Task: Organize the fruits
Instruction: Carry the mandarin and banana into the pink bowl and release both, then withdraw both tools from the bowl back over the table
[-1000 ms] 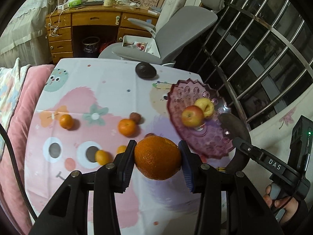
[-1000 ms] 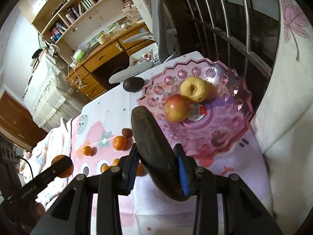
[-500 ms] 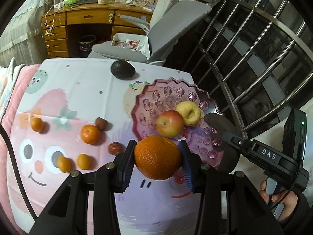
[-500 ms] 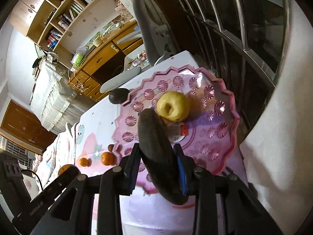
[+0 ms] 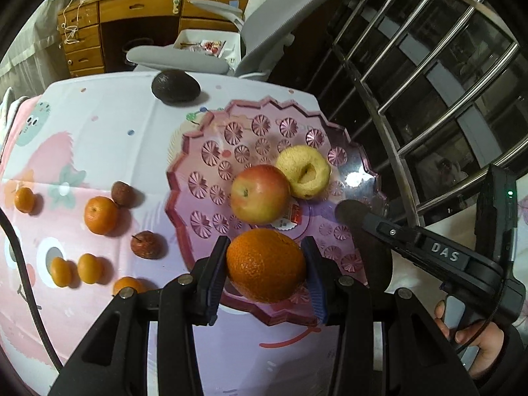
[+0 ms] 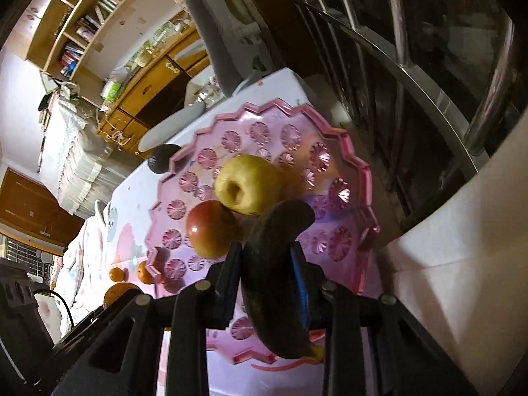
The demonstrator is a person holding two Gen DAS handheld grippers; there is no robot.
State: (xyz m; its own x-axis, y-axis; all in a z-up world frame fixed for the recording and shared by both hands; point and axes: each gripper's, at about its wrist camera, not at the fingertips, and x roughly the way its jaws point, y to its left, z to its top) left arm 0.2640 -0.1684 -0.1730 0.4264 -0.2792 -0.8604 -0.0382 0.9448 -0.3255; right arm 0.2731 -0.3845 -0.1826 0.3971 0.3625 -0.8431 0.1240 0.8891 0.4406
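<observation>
A pink plastic plate [image 5: 204, 151] [image 6: 359, 178] holds a red apple [image 5: 259, 194] [image 6: 208, 227] and a yellow apple [image 5: 303, 171] [image 6: 247, 184]. My left gripper [image 5: 266, 269] is shut on a big orange [image 5: 265, 265], held over the plate's near rim. My right gripper [image 6: 267, 274] is shut on a dark, blackened banana [image 6: 274, 264], held over the plate's right part beside the apples; it also shows in the left wrist view [image 5: 351, 209]. Several small oranges [image 5: 100, 214] and two small brown fruits [image 5: 147, 244] lie on the cloth left of the plate. A dark avocado [image 5: 175, 86] lies behind the plate.
The table wears a pink cartoon cloth [image 5: 99, 138]. A grey office chair [image 5: 211, 56] and a wooden desk [image 5: 132, 10] stand behind the table. Metal window bars [image 5: 412, 66] and a white wall [image 6: 462, 231] close the right side.
Both grippers have moved forward over the plate with their fruit. The orange now hangs above the plate's near rim and the banana is lower, close to the apples.
</observation>
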